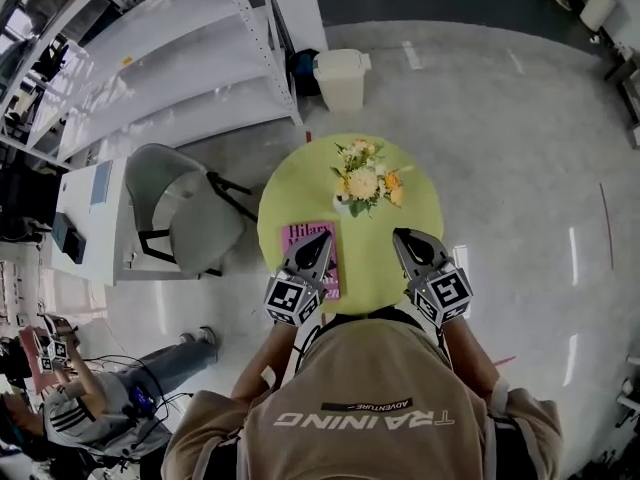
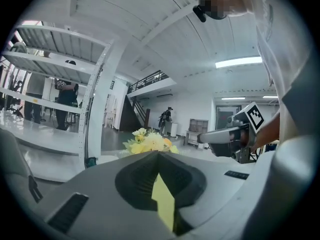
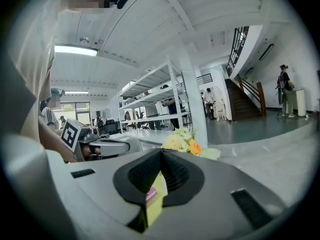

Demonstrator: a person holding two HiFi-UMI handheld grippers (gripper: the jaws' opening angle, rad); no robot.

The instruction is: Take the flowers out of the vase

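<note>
head view looks down on a round yellow-green counter (image 1: 290,183). a bunch of yellow, white and orange flowers (image 1: 367,180) stands in a small white vase (image 1: 342,206) toward its far side. a pink book (image 1: 297,234) lies flat on the near left part of the counter, just beside the vase. the left tongs (image 1: 320,236) hang over the book, tips pointing toward the vase but apart from it. the right tongs (image 1: 403,235) hover over the near right part of the counter, near the flowers and not touching them. in the left gripper view and the right gripper view each pair of tongs is pressed together at the tip with nothing pinched, and the flowers sit ahead beyond the tips. a grey chair (image 1: 185,208) stands left of the counter, and a white bin (image 1: 342,76) stands beyond it.
</note>
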